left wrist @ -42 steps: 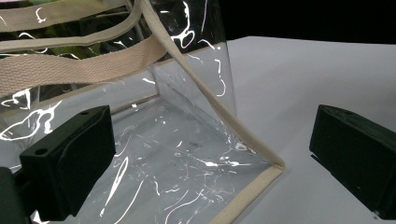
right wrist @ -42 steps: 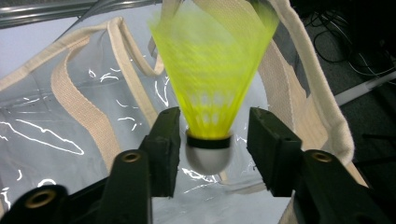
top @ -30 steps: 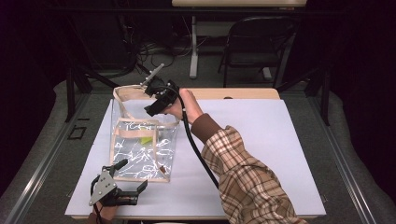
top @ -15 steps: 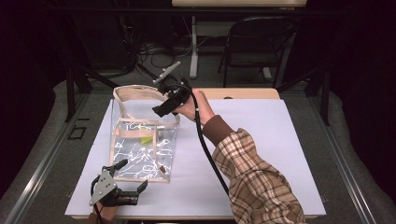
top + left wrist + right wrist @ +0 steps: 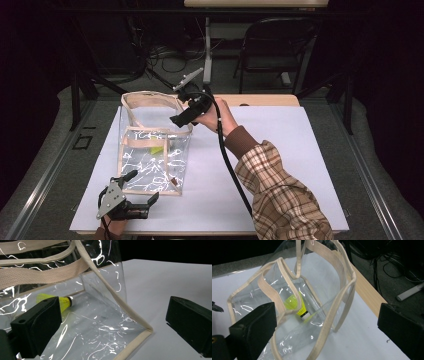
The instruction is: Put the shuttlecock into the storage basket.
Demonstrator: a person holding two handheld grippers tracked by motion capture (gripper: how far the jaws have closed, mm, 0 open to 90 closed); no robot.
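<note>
A clear plastic tote bag (image 5: 150, 160) with beige webbing trim stands on the white table top. A yellow shuttlecock (image 5: 159, 148) lies on its bottom, seen too in the right gripper view (image 5: 297, 306) and the left gripper view (image 5: 65, 302). My right gripper (image 5: 176, 120) hovers over the bag's far right rim (image 5: 347, 277); its jaws have just been opening and stand wide with nothing gripped between them. My left gripper (image 5: 143, 187) rests low at the bag's near edge, open, its jaws on either side of the bag's bottom corner (image 5: 147, 330) without pressing it.
The white sheet (image 5: 300, 165) has free room to the right of the bag. A wooden strip (image 5: 265, 100) runs along its far edge. Behind the table stand a folding chair (image 5: 280, 50) and floor cables (image 5: 165, 55). A plaid sleeve (image 5: 285, 200) crosses the near right.
The right gripper has drawn back to the right from over the bag's mouth toward its right rim, and its jaws have spread. The left gripper and the bag have kept still.
</note>
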